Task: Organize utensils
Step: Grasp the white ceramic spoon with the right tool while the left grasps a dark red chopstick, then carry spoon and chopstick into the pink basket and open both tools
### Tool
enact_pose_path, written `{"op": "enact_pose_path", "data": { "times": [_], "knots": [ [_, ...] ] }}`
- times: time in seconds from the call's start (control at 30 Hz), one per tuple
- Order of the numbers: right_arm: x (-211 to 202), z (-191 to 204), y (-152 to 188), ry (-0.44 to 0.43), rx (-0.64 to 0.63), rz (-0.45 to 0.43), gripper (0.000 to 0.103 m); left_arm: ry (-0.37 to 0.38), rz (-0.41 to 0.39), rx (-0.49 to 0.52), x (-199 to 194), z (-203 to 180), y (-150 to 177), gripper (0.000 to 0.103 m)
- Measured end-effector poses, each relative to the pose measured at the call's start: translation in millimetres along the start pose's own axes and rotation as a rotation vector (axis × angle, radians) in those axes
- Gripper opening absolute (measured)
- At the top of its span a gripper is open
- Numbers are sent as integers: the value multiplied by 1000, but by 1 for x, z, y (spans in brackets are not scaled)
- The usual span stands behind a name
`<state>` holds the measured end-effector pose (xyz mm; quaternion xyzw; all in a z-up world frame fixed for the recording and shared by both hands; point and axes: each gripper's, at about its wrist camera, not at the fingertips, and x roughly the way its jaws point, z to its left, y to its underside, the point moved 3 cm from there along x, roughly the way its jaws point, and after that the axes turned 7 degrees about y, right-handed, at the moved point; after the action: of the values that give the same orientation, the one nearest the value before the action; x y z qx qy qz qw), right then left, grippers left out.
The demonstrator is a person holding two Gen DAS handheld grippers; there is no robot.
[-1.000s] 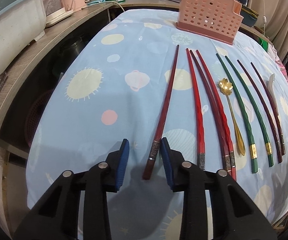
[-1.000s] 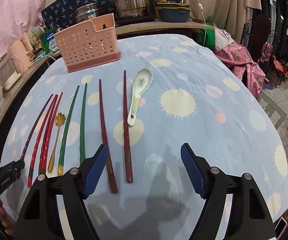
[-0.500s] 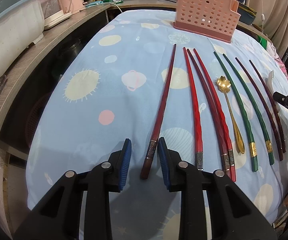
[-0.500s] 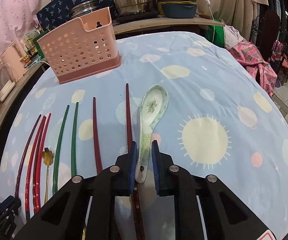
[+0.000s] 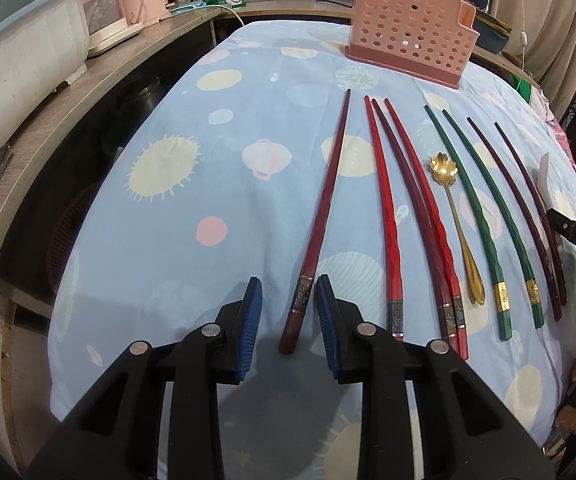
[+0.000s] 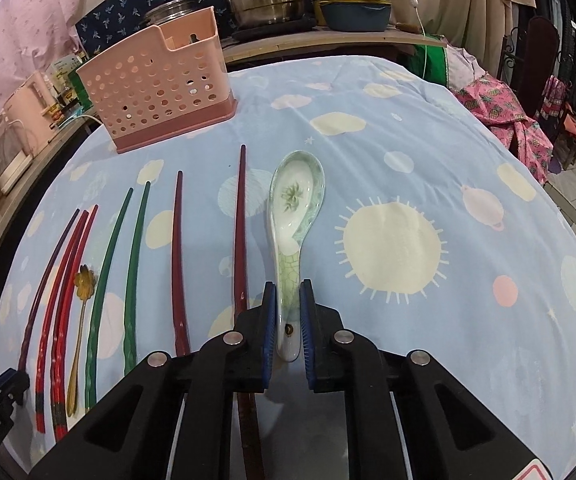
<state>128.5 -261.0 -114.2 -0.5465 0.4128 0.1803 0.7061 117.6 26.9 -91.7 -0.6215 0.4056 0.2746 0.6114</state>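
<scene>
R gripper is clamping ceramic spoon handle, nearside of pink basket; L gripper is straddling leftmost red chopstick, pads apart.

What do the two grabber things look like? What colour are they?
Both look alike. The left gripper and right gripper have chunky black plastic arms with triangle-shaped holes, round silver rivets at the joints, and blue ribbed pads on the fingertips. The right one shows white letters "DAS" on its side in the left view.

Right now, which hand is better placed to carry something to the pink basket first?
Right. Its hand-held gripper is shut on the ceramic spoon. The left hand-held gripper only straddles a red chopstick, pads not yet touching.
</scene>
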Motion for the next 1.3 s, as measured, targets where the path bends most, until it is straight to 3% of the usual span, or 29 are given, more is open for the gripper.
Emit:
{"op": "enact_pose_path", "data": {
  "times": [0.1,0.13,0.17,0.2,0.43,0.7,1.03,1.3],
  "knots": [
    [-4,-2,4,-11,0,5,11,15,-2,-7,-3,0,2,26],
    [-6,-4,5,-17,2,8,11,22,-3,-7,-4,1,3,22],
    [-9,-6,7,-23,7,10,10,30,-4,-7,-5,1,3,12],
    [-11,-8,9,-29,13,13,10,44,-2,-12,-6,1,4,11],
    [-39,-22,20,-48,38,2,10,112,7,-34,-19,0,12,7],
    [-82,-34,11,-76,66,-72,7,110,-81,-43,-58,6,-1,7],
    [-113,-28,-17,-118,48,-147,6,100,-223,-54,-103,16,-56,7],
    [-115,-18,-54,-210,59,-167,6,112,-341,-54,-132,19,-130,7]
  ]
}}
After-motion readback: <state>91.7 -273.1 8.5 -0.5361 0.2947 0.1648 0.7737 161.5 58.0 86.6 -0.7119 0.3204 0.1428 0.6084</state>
